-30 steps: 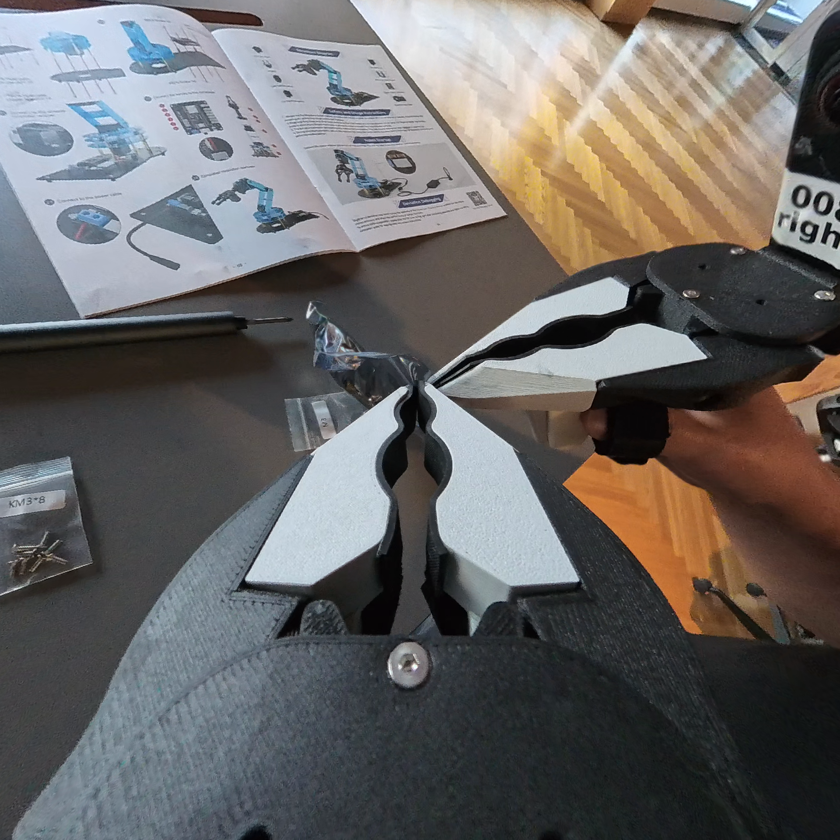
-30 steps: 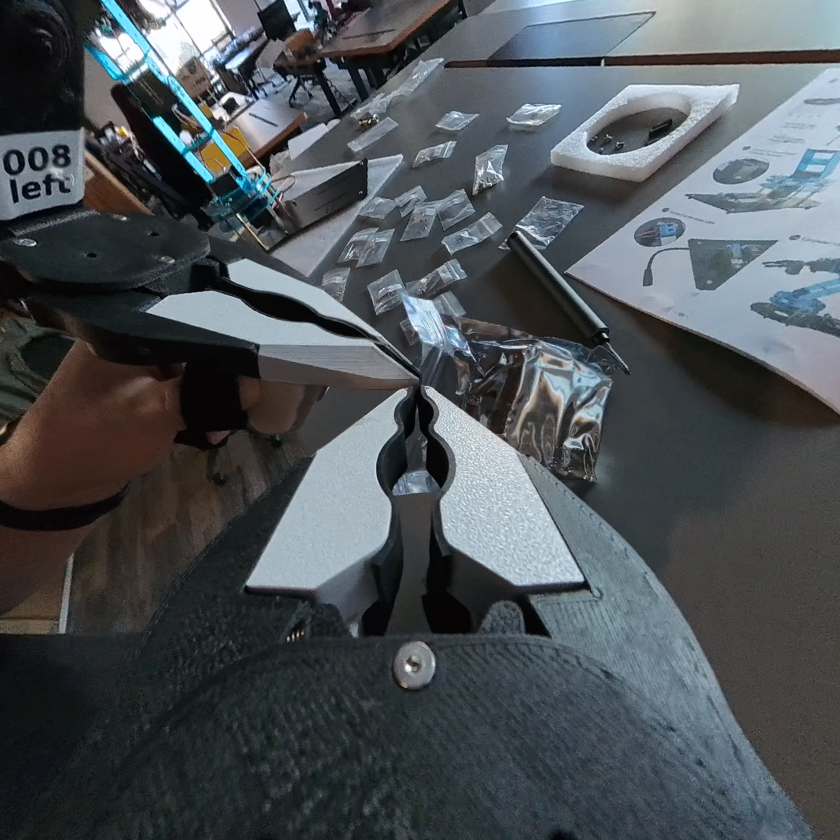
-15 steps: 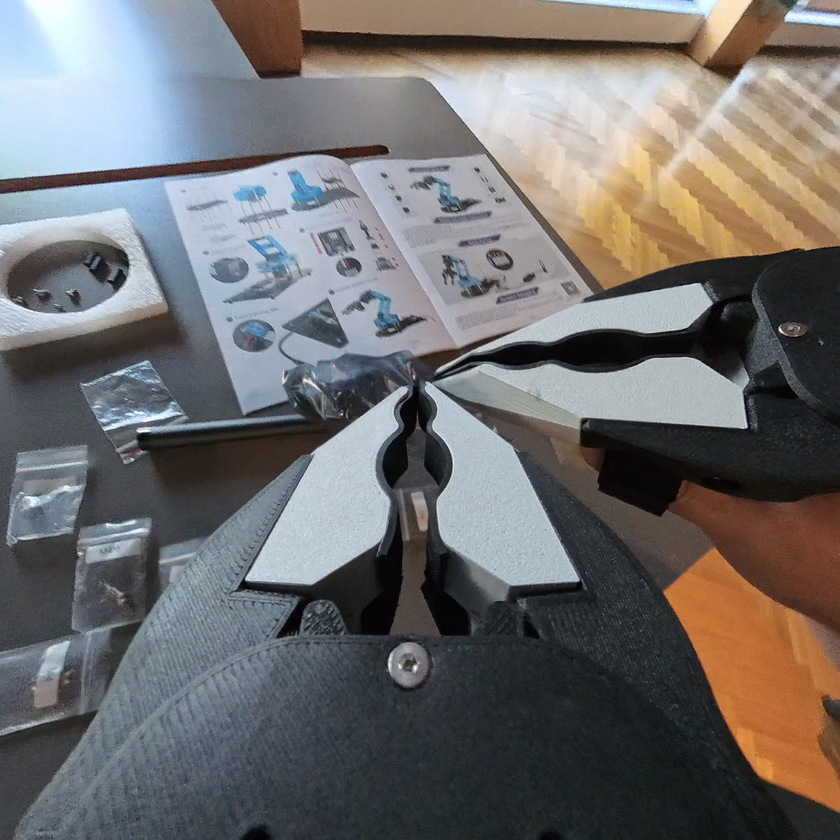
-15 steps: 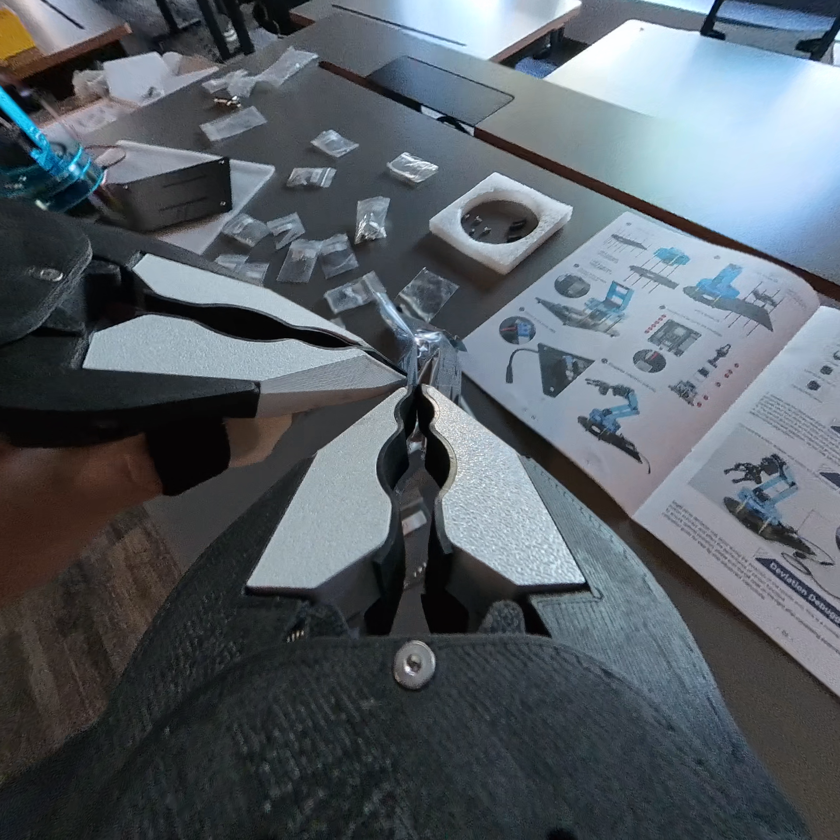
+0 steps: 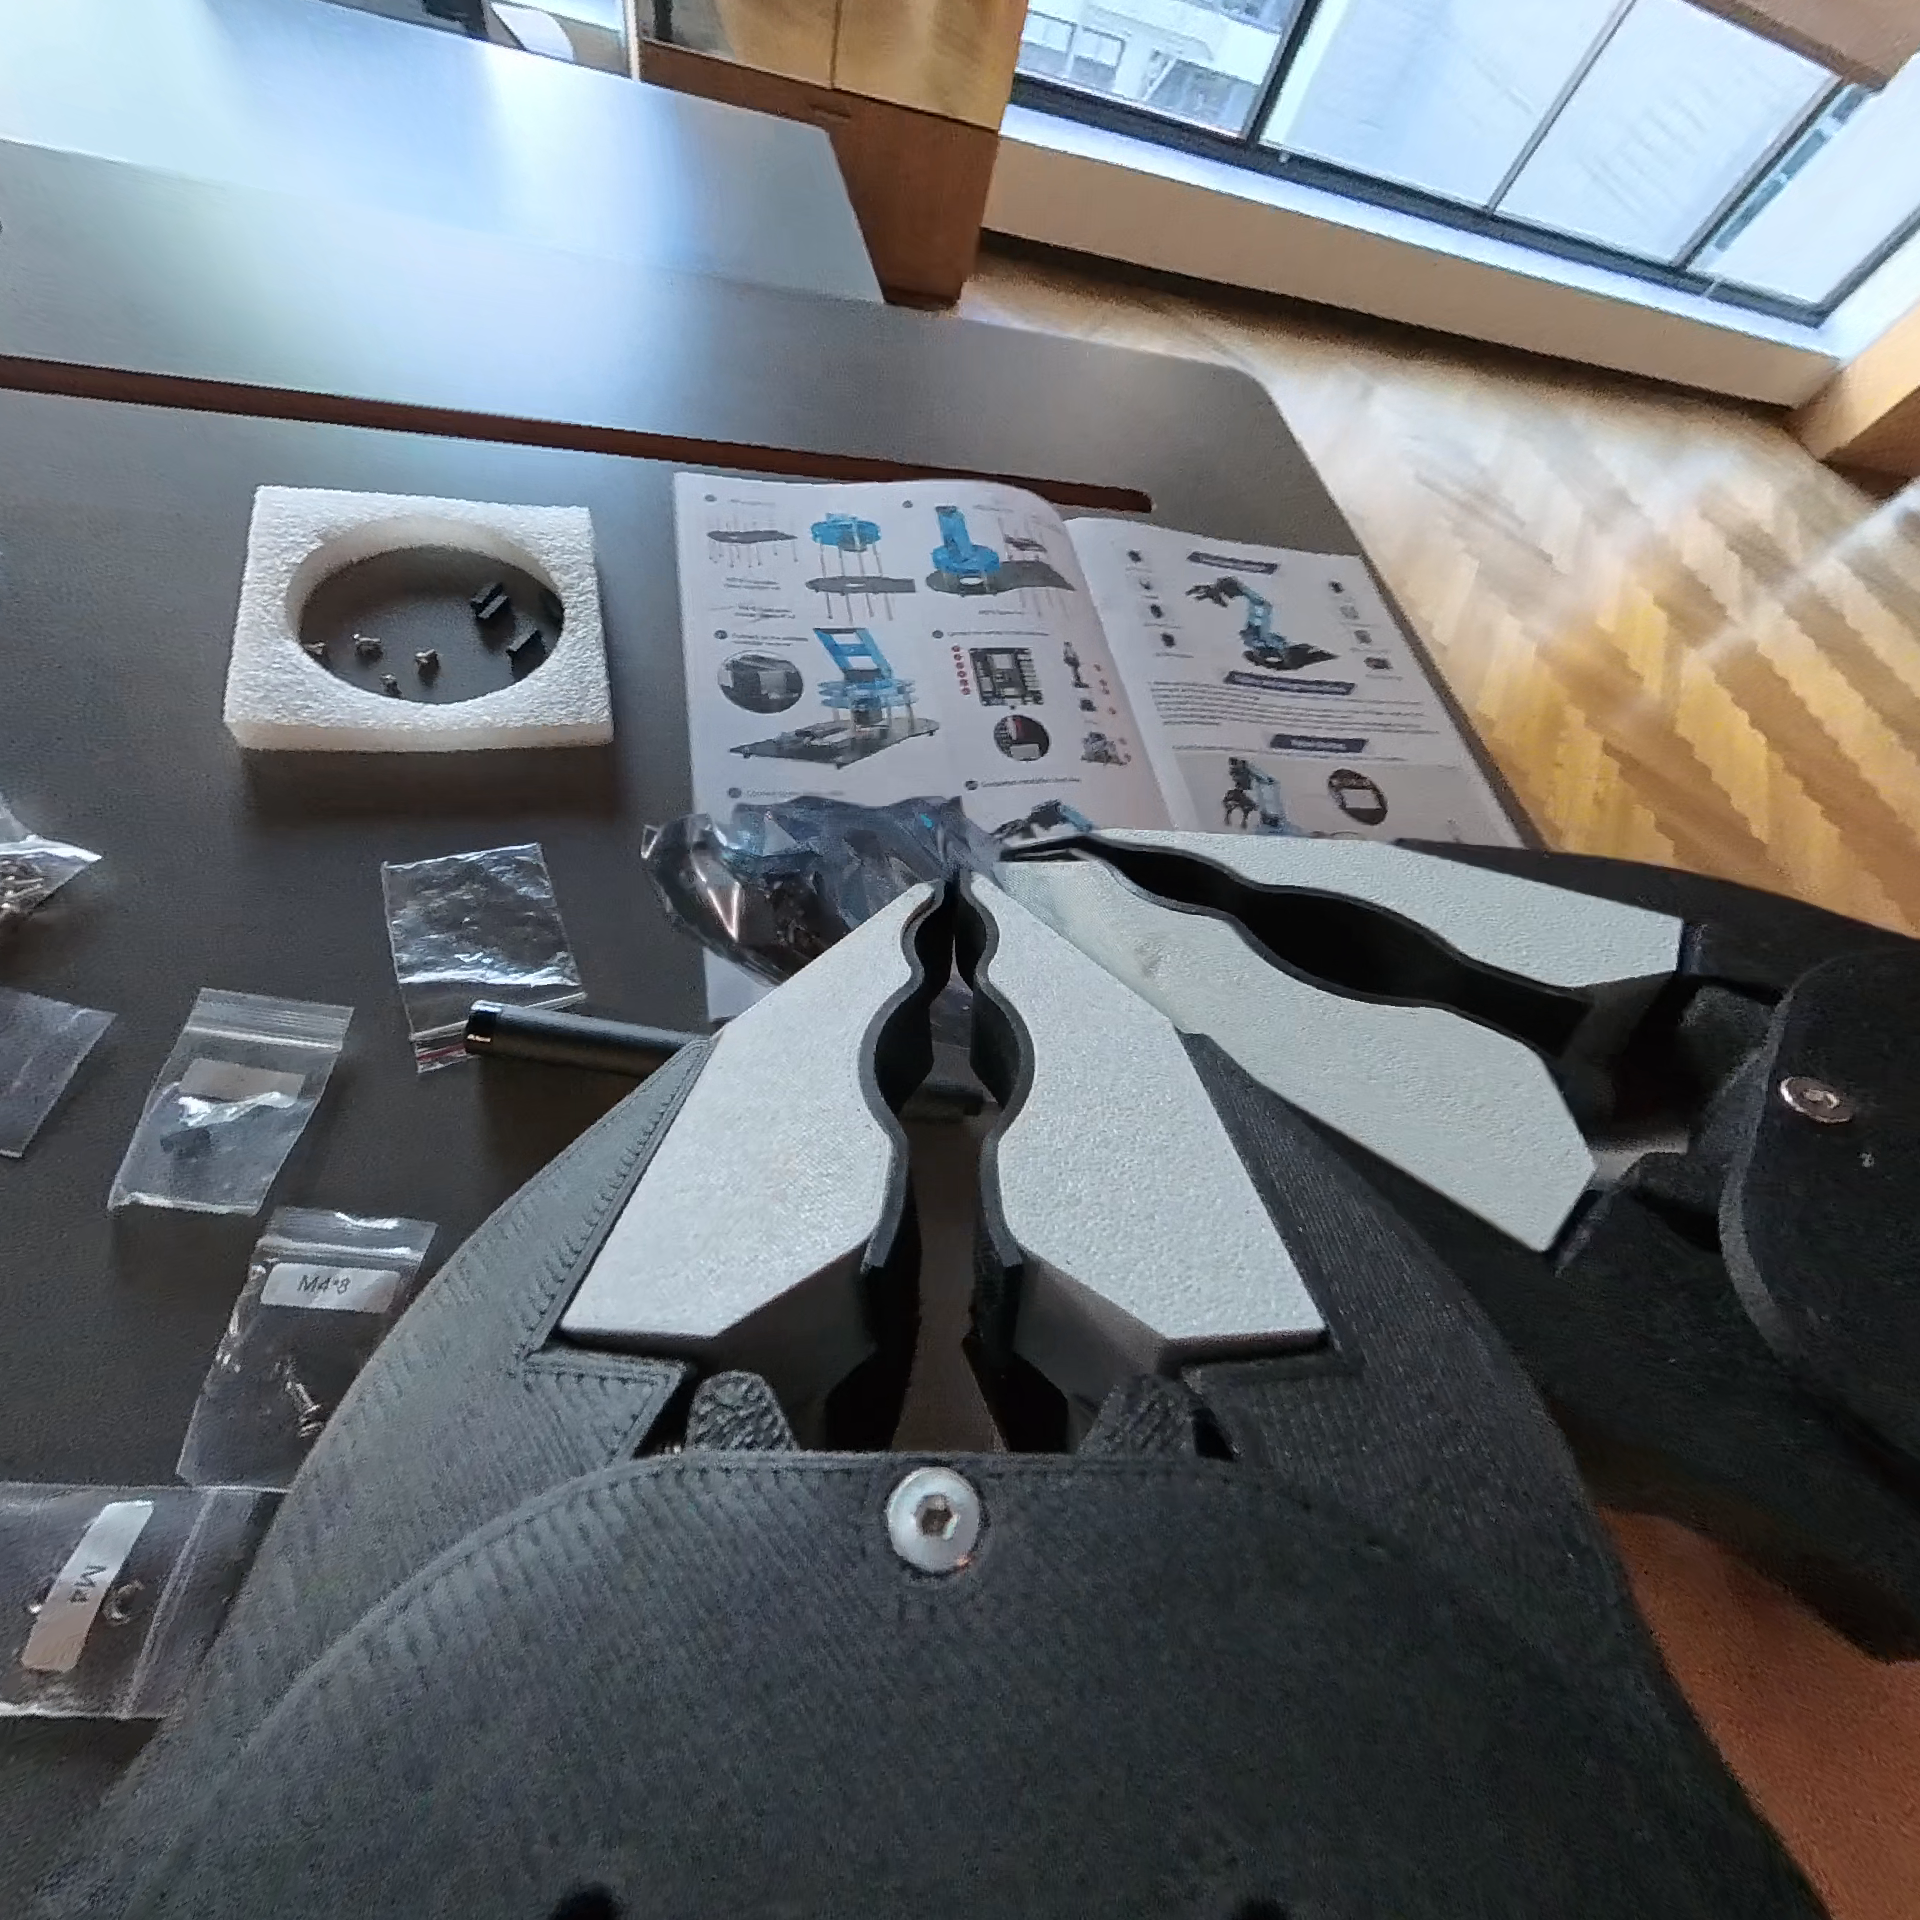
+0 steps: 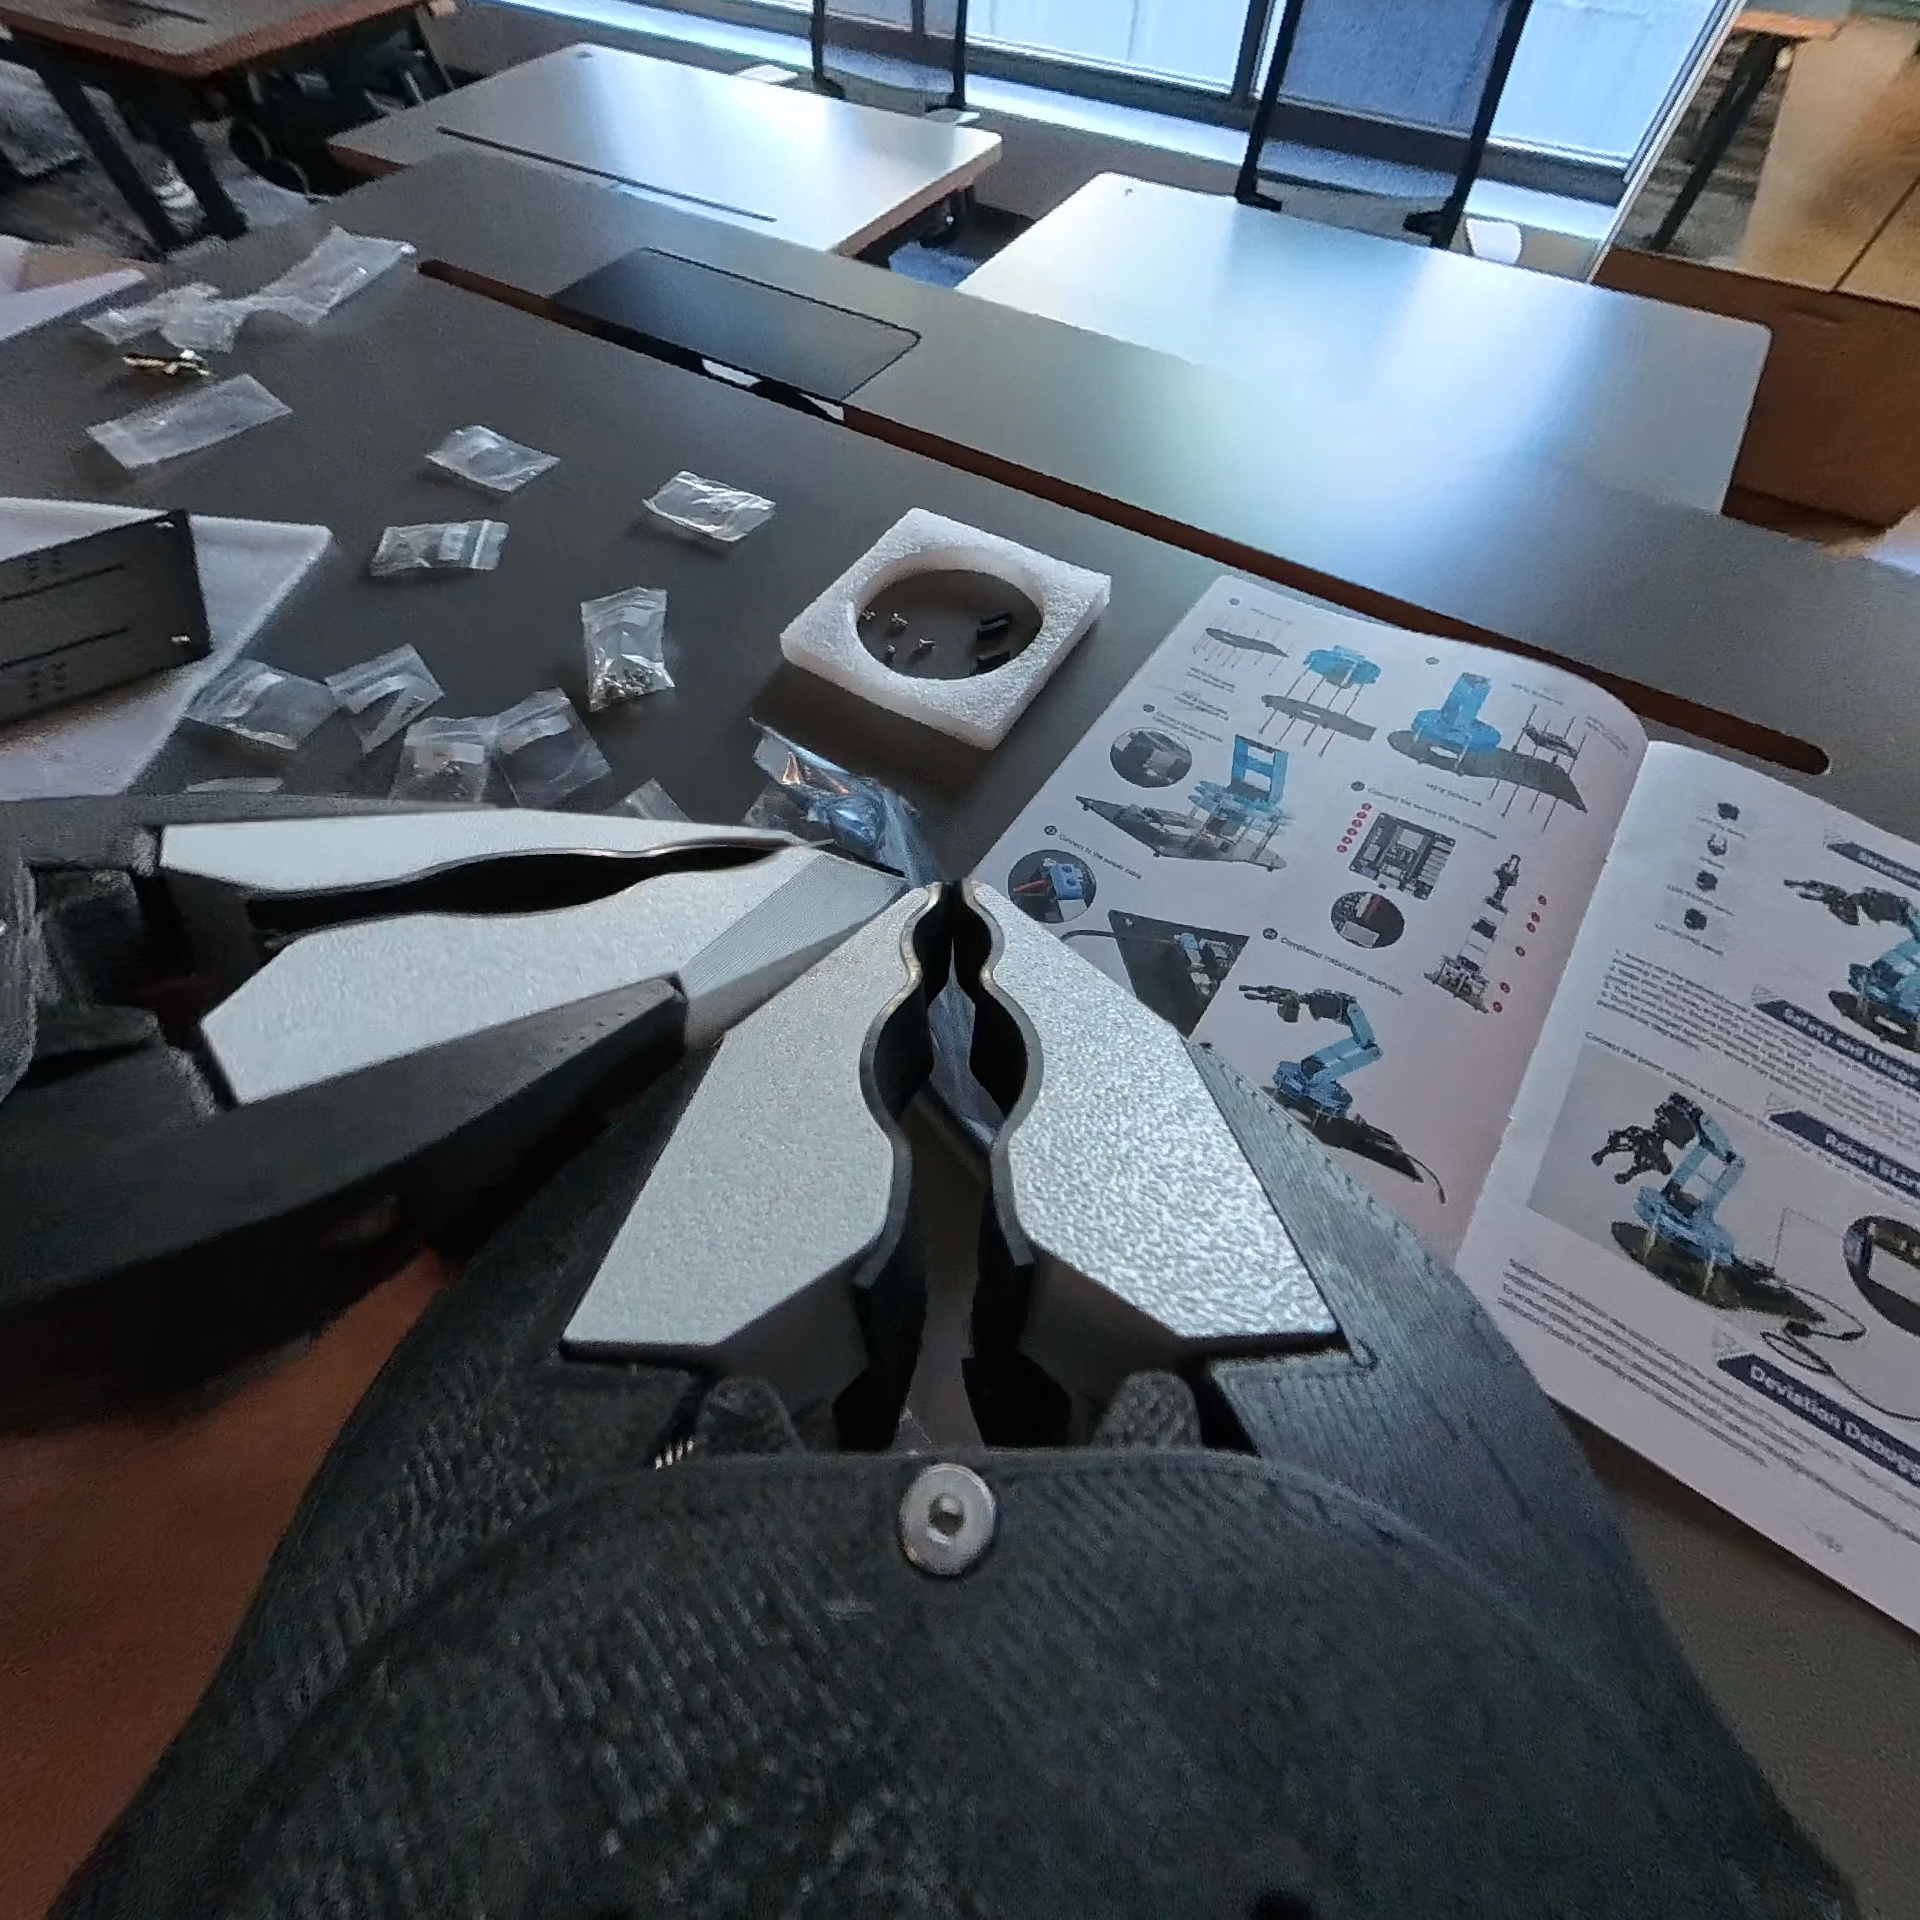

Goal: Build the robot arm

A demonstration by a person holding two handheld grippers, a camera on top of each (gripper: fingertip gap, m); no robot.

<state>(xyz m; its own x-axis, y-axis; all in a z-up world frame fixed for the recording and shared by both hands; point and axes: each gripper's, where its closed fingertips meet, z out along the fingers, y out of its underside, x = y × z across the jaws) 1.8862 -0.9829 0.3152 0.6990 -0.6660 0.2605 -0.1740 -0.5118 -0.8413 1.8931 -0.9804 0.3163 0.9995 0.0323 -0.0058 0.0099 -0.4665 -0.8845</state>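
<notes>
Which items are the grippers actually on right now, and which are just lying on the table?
Engaged:
- left gripper, jaws shut on crinkly plastic bag
- right gripper, jaws shut on the same bag

Lying about:
- open manual
- foam square with small parts inside
- black tool handle
- small zip bags
- metal box

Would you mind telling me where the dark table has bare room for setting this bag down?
Bare tabletop lies between the foam block and the recessed black panel, and beyond the booklet. Left of the foam, the small bags crowd it.
</notes>
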